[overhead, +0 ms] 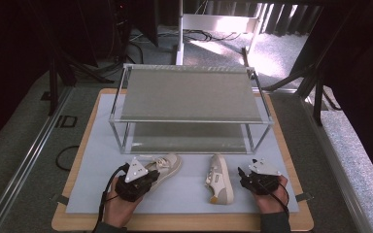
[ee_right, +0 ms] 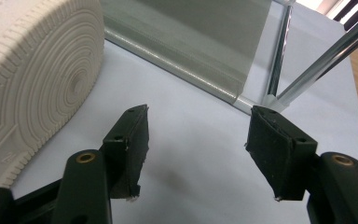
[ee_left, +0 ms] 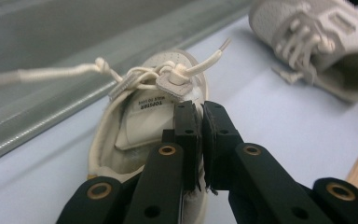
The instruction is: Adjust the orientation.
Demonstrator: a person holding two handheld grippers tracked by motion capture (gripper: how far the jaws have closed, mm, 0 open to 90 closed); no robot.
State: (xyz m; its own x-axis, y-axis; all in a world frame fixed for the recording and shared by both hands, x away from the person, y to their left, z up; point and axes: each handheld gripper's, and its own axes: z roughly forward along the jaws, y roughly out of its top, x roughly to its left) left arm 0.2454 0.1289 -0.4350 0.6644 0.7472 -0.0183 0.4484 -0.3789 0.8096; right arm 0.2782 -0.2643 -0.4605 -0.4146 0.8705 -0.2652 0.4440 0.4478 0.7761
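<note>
Near the counter's (overhead: 77, 194) front-left corner, with the left hand-held gripper (ee_left: 200, 114) pinching the left shoe (overhead: 162, 167) at its collar, lift straight, keeping the spread right hand-held gripper (ee_right: 198, 140) clear of the right shoe (overhead: 220, 178).

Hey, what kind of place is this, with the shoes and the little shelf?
Probably a lab or studio set up for recording handling tasks, not a home. A wooden table with a pale mat holds a metal two-tier rack and two shoes; cables and stand legs cross the carpeted floor beyond.

cream shoes (overhead: 164, 167) w/ ringed tread, black fingers (ee_right: 130, 149), pale blue mat (overhead: 184, 191), grey shelf (overhead: 189, 94).
</note>
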